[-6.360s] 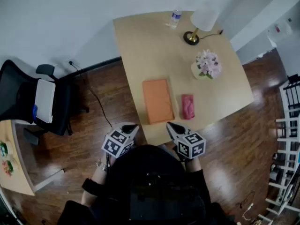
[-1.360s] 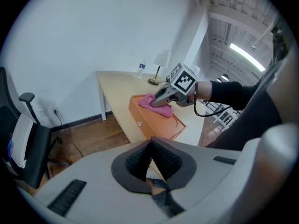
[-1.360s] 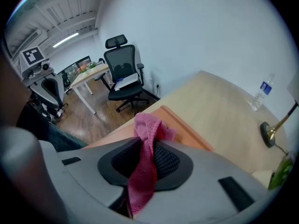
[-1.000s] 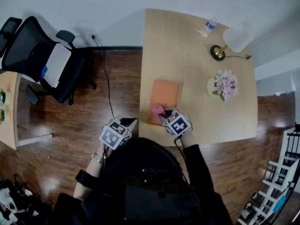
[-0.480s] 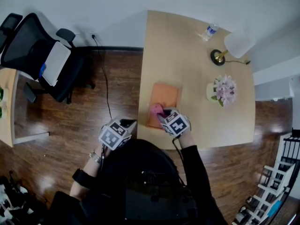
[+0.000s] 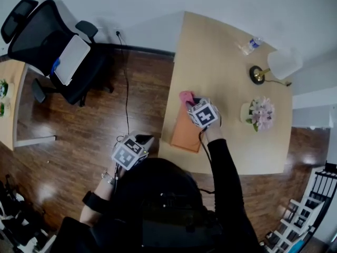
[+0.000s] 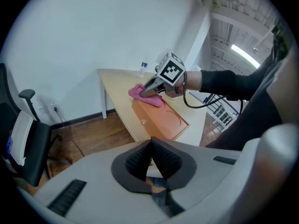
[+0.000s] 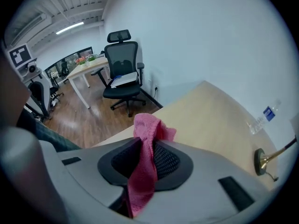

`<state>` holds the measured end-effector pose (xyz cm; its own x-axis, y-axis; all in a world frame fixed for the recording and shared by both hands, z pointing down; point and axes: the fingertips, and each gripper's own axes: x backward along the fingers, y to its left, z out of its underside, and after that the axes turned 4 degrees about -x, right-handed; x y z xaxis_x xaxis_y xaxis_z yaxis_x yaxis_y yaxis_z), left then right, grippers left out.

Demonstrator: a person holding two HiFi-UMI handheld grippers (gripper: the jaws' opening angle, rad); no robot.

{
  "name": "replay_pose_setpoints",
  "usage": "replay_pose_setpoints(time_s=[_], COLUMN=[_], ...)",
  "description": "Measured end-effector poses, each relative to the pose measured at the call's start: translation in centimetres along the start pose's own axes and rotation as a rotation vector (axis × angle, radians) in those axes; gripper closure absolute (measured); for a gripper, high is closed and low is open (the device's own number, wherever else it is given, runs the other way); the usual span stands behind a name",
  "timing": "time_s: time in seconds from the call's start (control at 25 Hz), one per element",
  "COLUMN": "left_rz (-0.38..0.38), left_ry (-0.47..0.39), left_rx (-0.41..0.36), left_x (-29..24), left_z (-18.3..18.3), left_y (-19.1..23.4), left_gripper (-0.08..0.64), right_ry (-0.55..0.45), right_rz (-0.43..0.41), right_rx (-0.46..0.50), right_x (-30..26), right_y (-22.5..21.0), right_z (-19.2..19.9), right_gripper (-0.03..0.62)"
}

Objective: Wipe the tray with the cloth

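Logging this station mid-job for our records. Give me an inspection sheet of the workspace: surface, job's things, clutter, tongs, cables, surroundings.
Surface: light wooden table.
Job's things: orange tray near the table's left edge; pink cloth at its far end.
Clutter: water bottle, lamp, flower pot, all apart from the tray.
Tongs: right tongs shut on the pink cloth; left tongs shut, empty, off the table.
Cables: black cable on the floor below a wall socket; thin cable hanging from the right tongs.
Surroundings: wood floor, black office chair, second table.
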<state>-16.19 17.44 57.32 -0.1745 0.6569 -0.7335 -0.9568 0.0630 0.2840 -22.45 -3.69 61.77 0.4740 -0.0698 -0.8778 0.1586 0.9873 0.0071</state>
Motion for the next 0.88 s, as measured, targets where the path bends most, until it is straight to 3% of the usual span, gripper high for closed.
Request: replay_pose_setpoints(time_s=[0.4,0.88], left_rz=[0.021,0.069], left_ry=[-0.003,0.009], left_rx=[-0.026,-0.109], left_x=[-0.2,-0.5], left_z=[-0.1,0.2], left_y=[-0.4,-1.5], left_gripper=[0.558,0.558], right_ry=[0.025,0.056], right_rz=[-0.127,-0.189], right_rx=[-0.064,-0.015], right_x=[0.8,3.1], right_y=[4.7,14.0], right_z=[2.1,7.2], right_gripper=[0.509,0.509])
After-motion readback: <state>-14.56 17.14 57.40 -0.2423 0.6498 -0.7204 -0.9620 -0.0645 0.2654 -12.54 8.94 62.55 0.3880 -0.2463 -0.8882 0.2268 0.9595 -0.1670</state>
